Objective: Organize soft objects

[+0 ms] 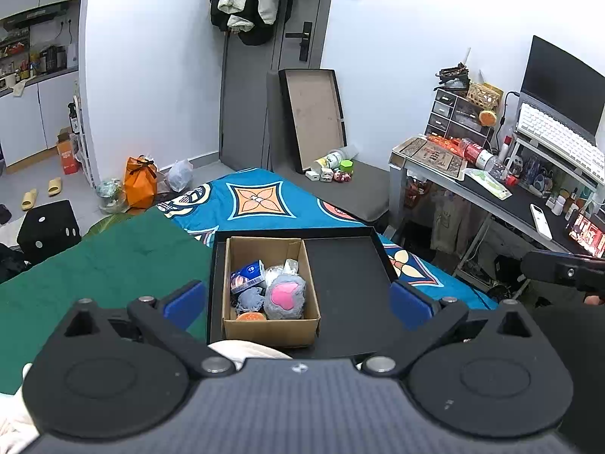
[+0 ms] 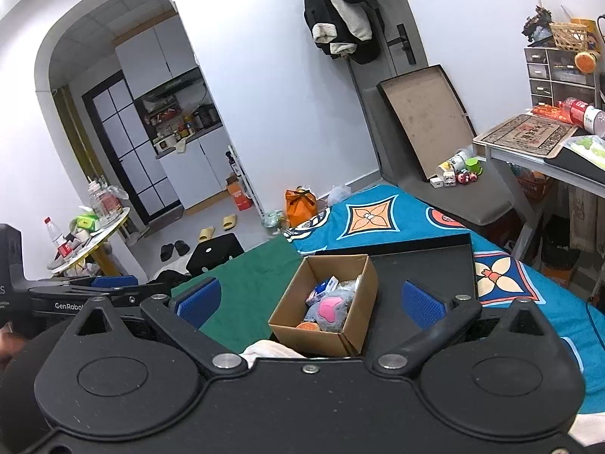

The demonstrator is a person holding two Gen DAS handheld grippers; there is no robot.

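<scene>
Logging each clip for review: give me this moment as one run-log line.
left gripper: open, empty | right gripper: open, empty | cardboard box: in black tray, holds grey-pink plush | stage: hovering, nothing grasped

My left gripper (image 1: 298, 300) and right gripper (image 2: 309, 300) are black, with blue ribbed pads (image 2: 421, 302), silver screws (image 1: 379, 364) and round disc housings (image 2: 113, 376).

You're in a small lived-in studio home: a bed (image 1: 261, 200) with a patterned blue cover fills mid-frame, jackets (image 1: 249, 0) hang on the door at top, a kitchenette (image 2: 177, 121) shows through the left archway, slippers (image 2: 219, 227) lie on the floor, and a cluttered tabletop (image 1: 503, 196) with a monitor (image 1: 559, 87) sits right.
</scene>
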